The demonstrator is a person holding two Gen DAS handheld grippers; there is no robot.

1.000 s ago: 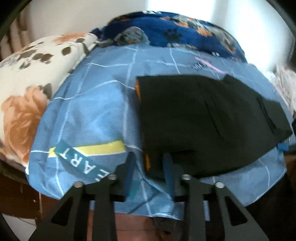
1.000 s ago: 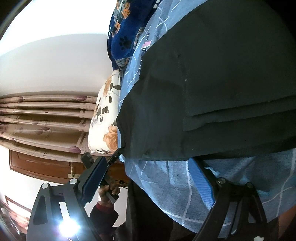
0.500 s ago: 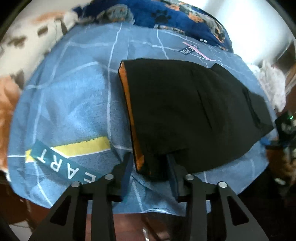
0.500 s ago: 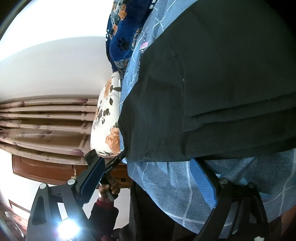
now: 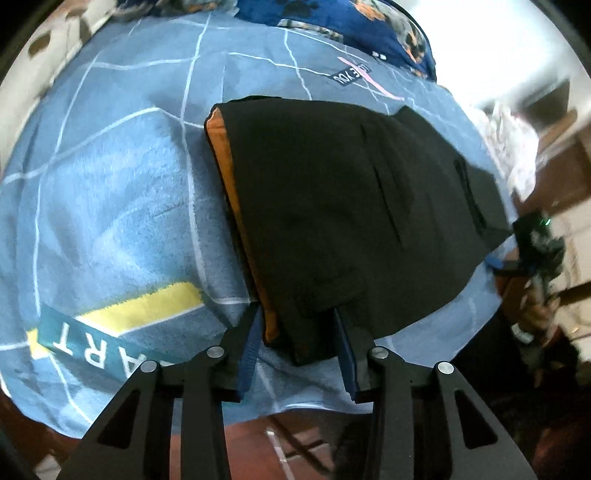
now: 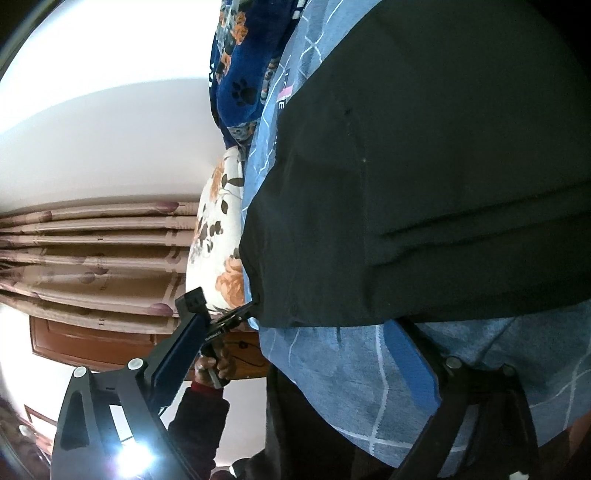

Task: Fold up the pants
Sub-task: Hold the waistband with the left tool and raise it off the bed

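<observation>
The black pants [image 5: 354,221] lie folded on a blue towel, with an orange lining [image 5: 229,184] showing along their left edge. My left gripper [image 5: 297,332] has its jaws around the pants' near corner, touching the cloth. In the right wrist view the pants [image 6: 424,184] fill the upper right. My right gripper [image 6: 295,343] is wide open at the pants' edge, with nothing between the pads. The right gripper also shows in the left wrist view [image 5: 517,258] at the pants' far right corner.
The blue towel [image 5: 110,203] with white lines and a yellow stripe covers the surface. A dark blue paw-print blanket [image 5: 351,22] lies behind it, a floral pillow [image 6: 218,236] to the left. Curtains [image 6: 92,251] and a wooden edge [image 6: 92,343] lie beyond.
My left gripper has pushed further onto the pants' near corner and the view has tilted down over the cloth. The right gripper has stayed open at the pants' edge.
</observation>
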